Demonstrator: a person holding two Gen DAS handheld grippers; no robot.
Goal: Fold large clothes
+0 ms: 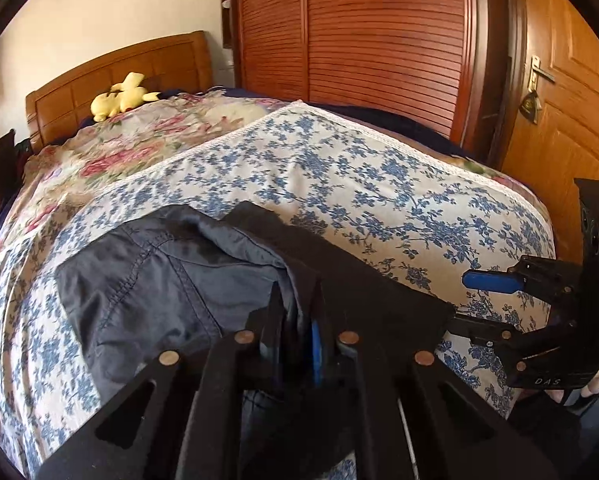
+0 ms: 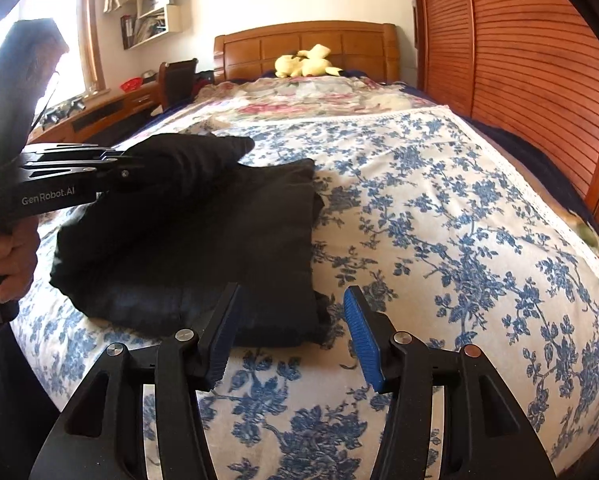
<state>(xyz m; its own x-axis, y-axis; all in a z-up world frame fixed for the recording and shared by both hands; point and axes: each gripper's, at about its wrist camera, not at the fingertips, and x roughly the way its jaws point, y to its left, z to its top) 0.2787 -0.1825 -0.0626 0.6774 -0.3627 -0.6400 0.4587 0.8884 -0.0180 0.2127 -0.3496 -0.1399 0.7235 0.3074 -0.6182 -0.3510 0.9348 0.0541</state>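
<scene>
A dark garment [image 2: 203, 240] lies partly folded on the blue-flowered bedspread [image 2: 439, 208]. In the left wrist view its grey inner side [image 1: 151, 288] shows. My left gripper [image 1: 295, 320] is shut on a raised fold of the garment; in the right wrist view it [image 2: 139, 168] holds that fold lifted at the garment's far left. My right gripper [image 2: 289, 336] is open and empty, just at the garment's near right corner. It shows in the left wrist view [image 1: 475, 304] at the right, jaws apart.
A yellow plush toy [image 2: 305, 65] lies by the wooden headboard [image 2: 303, 46]. A rose-patterned quilt [image 2: 299, 100] covers the far bed. A slatted wardrobe [image 2: 519, 72] stands on the right, a desk [image 2: 111, 108] on the left, a door [image 1: 563, 92] beyond.
</scene>
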